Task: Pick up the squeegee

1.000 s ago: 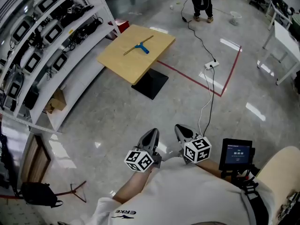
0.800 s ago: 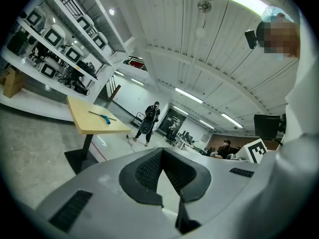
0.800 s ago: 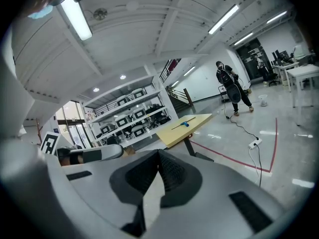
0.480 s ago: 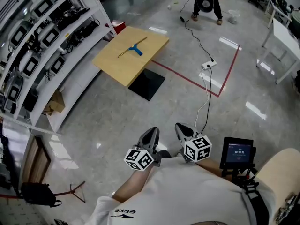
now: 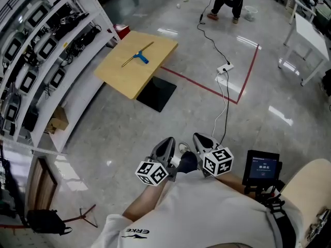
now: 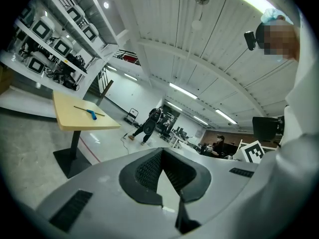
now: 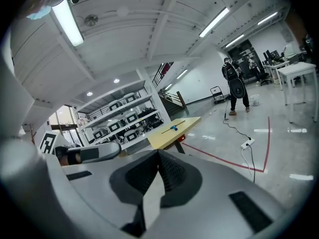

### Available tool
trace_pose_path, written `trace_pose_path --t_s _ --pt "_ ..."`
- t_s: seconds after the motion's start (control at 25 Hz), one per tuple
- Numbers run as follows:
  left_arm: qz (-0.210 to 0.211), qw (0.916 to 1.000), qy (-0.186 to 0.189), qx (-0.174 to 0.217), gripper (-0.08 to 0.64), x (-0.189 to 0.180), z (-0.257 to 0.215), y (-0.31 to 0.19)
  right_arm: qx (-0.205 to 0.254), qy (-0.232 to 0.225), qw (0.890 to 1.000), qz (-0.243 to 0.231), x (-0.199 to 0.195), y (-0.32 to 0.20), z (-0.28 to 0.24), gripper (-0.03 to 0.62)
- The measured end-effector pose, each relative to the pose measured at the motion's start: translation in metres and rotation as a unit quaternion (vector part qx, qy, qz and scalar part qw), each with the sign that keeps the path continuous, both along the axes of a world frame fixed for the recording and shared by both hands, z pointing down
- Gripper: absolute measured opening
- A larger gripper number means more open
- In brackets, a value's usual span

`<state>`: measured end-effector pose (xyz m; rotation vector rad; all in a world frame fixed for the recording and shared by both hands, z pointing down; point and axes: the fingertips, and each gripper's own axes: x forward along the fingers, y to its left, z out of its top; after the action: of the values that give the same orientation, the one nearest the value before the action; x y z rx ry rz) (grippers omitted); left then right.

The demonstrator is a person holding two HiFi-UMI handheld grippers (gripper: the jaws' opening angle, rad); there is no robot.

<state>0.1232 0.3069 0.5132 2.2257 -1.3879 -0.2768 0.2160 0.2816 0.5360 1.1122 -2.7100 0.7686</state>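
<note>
Close to our body we hold the left gripper [image 5: 165,144] and the right gripper [image 5: 201,140], each with its jaws pressed together on nothing. Well ahead across the floor, the squeegee [image 5: 138,55] lies flat on the yellow table [image 5: 126,76], near the shelves [image 5: 46,45].

Only one legible marking is recorded, the brand word "ERKE" in dark capitals on the person's white shirt [image 5: 137,233], low in the head view, while the small dark screen [image 5: 261,168] at the person's right shows a row of pale digits too small to read with certainty.
</note>
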Motion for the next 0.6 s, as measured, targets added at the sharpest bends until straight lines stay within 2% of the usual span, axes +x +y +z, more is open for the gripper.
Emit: trace_pose_path --t_s 0.36,0.6 --pt "0.019 0.9997 0.016 0.008 0.005 0.002 0.001 -0.03 0.005 0.013 0.999 0.029 0.009 -0.024 0.002 0.003" --pt "0.007 0.9992 0.039 0.005 0.005 -0.027 -0.007 -0.09 0.009 0.025 0.999 0.029 -0.013 -0.086 -0.006 0.003"
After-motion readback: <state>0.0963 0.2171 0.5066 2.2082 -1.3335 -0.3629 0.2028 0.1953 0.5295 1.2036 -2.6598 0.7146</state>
